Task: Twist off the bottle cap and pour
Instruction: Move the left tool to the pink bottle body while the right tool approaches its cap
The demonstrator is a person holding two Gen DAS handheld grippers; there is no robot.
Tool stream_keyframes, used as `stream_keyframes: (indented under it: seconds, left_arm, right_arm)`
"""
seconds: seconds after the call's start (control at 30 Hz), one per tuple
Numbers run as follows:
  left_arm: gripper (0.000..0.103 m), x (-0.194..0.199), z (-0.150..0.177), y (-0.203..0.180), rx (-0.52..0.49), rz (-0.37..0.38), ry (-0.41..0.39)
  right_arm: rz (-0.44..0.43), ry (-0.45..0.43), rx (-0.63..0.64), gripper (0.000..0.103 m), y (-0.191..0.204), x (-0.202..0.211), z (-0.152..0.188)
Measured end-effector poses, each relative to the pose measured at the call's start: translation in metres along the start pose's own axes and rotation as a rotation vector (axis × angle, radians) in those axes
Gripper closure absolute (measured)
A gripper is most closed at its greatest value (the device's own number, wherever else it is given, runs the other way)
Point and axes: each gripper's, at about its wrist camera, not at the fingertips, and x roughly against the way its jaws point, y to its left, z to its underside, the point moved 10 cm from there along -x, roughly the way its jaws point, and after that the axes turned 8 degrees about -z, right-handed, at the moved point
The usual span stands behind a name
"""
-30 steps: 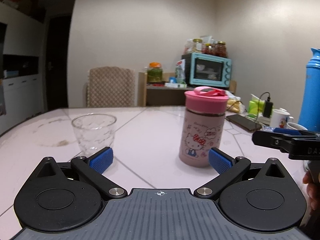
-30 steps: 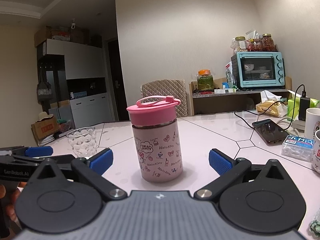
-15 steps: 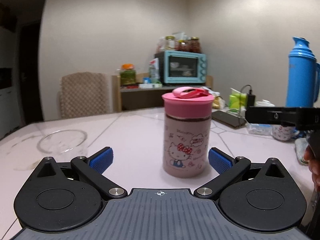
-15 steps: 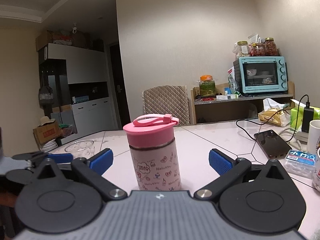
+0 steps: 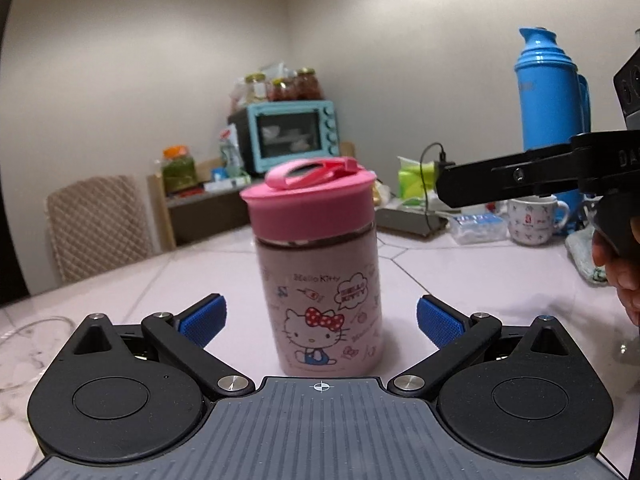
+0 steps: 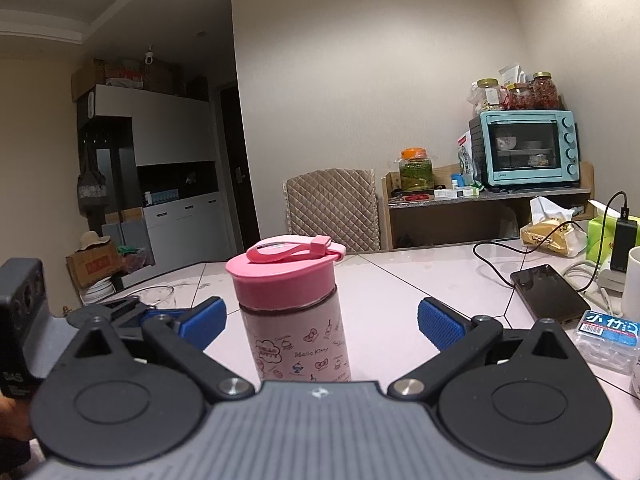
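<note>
My left gripper (image 5: 319,322) is spread wide, its blue pads (image 5: 203,320) standing apart on either side of the bottle (image 5: 320,280) without touching it. My right gripper (image 6: 322,322) is spread just as wide, level with the pink cap (image 6: 285,274) — nothing pinched in either. The bottle stands upright on the pale table (image 5: 472,276), cap screwed on, its strap lying flat across the top. In the left view my right gripper's black finger reaches in from the right, above and beyond the cap. A drinking glass (image 6: 158,296) sits further back on my left side, partly hidden behind my left gripper. A blue thermos (image 5: 552,88), a mug (image 5: 532,220) and a phone (image 6: 548,290) lie well apart to the right.
</note>
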Motion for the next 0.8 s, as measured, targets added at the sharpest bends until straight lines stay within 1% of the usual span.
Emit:
stream_keyframes:
  seconds: [0.1,0.23,0.37,0.47,0.8]
  left_arm:
    - [0.000,-0.009,0.001,0.000,0.018,0.025,0.013]
    - [0.000,-0.022,0.001,-0.002,0.013,0.046,0.027]
    - [0.000,-0.031,-0.002,0.000,0.057,0.082,0.022]
    - [0.000,-0.037,-0.004,0.002,0.060,0.080,0.016]
    - [0.000,-0.050,-0.009,0.002,0.070,0.116,0.020]
  right_arm:
    - [-0.007,0.001,0.000,0.000,-0.002,-0.003,0.000]
    - [-0.016,0.010,0.001,0.000,-0.005,-0.008,0.000]
    - [-0.030,0.020,0.005,0.000,-0.006,-0.015,0.001]
    - [-0.042,0.027,0.013,0.000,-0.004,-0.018,0.001]
    - [-0.071,0.039,0.005,0.000,-0.006,-0.031,-0.002]
